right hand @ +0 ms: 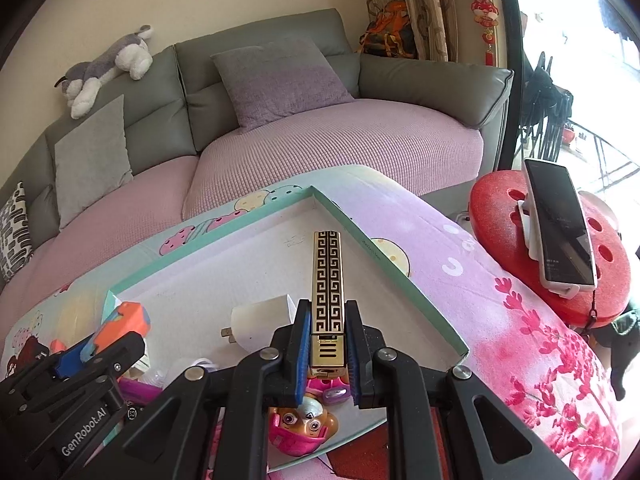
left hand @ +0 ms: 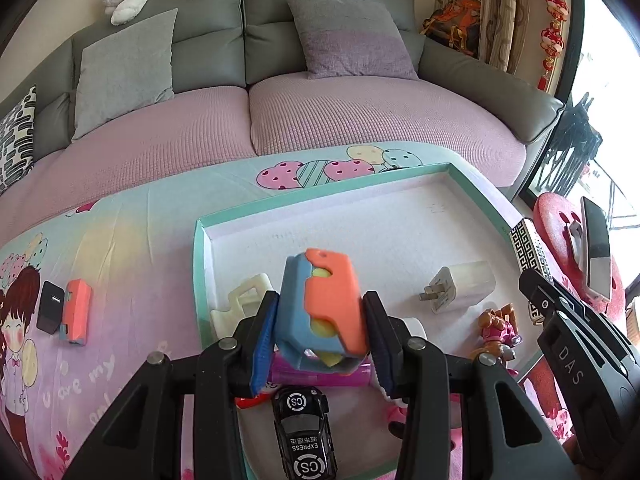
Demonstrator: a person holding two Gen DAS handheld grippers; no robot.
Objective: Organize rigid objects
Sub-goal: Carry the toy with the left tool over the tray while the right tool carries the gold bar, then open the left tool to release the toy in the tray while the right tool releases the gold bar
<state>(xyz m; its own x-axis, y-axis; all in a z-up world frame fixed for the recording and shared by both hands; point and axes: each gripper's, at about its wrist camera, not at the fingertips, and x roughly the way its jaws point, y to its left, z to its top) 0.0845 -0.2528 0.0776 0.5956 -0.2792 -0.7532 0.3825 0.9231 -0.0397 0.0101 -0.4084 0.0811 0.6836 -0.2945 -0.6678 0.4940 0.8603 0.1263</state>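
Observation:
My left gripper (left hand: 322,336) is shut on an orange-and-blue block toy (left hand: 324,304), held above the shallow teal-rimmed tray (left hand: 320,194). My right gripper (right hand: 328,352) is shut on a slim gold-and-black patterned bar (right hand: 328,280), held over the tray's right side (right hand: 372,240); its tip (left hand: 530,246) shows at the right of the left wrist view. In the tray lie a white plug charger (left hand: 460,286), a cream clip (left hand: 242,300), a black toy car (left hand: 306,428), a pink tube (left hand: 320,378) and a pup figure (left hand: 496,328). The left gripper with its toy (right hand: 124,324) appears low left in the right wrist view.
A second orange-and-blue block (left hand: 76,312) and a black charger (left hand: 50,306) lie on the patterned cloth (left hand: 132,248) left of the tray. A red stool (right hand: 504,216) holding a phone on a stand (right hand: 560,228) stands to the right. A grey sofa (left hand: 240,40) with cushions is behind.

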